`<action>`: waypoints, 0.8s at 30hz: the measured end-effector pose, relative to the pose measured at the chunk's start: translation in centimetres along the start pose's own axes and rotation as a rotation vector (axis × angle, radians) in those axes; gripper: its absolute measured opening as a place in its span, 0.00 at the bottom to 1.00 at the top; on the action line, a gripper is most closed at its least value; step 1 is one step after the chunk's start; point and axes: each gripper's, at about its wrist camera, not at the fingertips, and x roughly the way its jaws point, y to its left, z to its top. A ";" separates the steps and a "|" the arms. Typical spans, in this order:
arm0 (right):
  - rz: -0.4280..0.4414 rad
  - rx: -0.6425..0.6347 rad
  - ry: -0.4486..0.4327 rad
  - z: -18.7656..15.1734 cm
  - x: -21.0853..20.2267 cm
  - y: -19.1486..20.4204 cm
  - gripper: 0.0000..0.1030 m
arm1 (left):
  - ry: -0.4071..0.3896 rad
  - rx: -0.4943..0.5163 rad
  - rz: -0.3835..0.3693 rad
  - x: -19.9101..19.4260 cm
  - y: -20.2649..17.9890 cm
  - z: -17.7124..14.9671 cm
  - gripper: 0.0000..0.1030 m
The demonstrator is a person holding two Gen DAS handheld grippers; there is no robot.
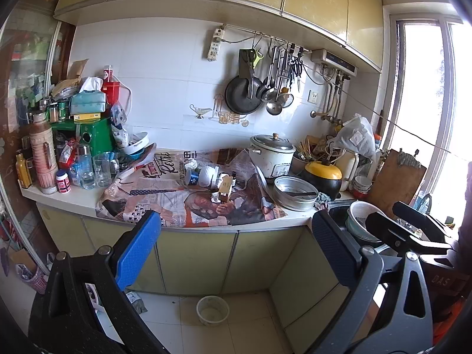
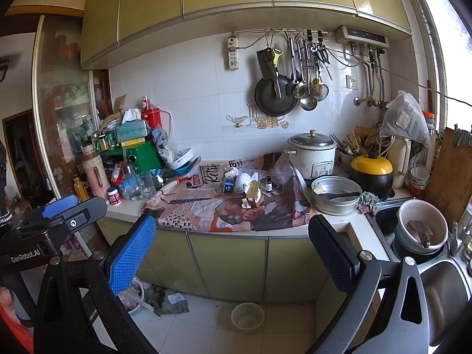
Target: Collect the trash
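Both hand-held grippers, left and right, are held level before the cupboards, jaws spread wide and empty. Beyond, on the bench, the trash lies on printed paper beside the rice cooker.

Mid-frame, your white countertop carries a printed newspaper sheet; a rice cooker stands right of centre.

Crumpled tissues and small cartons clustered mid-counter on newspaper
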 end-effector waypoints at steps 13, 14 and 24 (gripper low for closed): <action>-0.052 0.013 0.017 -0.1 2.0 1.7 1.00 | 0.016 0.031 -0.010 2.2 2.5 0.2 1.00; -0.061 0.014 0.020 -0.1 2.4 1.9 1.00 | 0.021 0.031 -0.010 2.6 2.8 0.3 1.00; -0.111 0.024 0.076 0.1 7.5 1.3 1.00 | 0.078 -0.015 0.031 9.8 6.7 1.2 1.00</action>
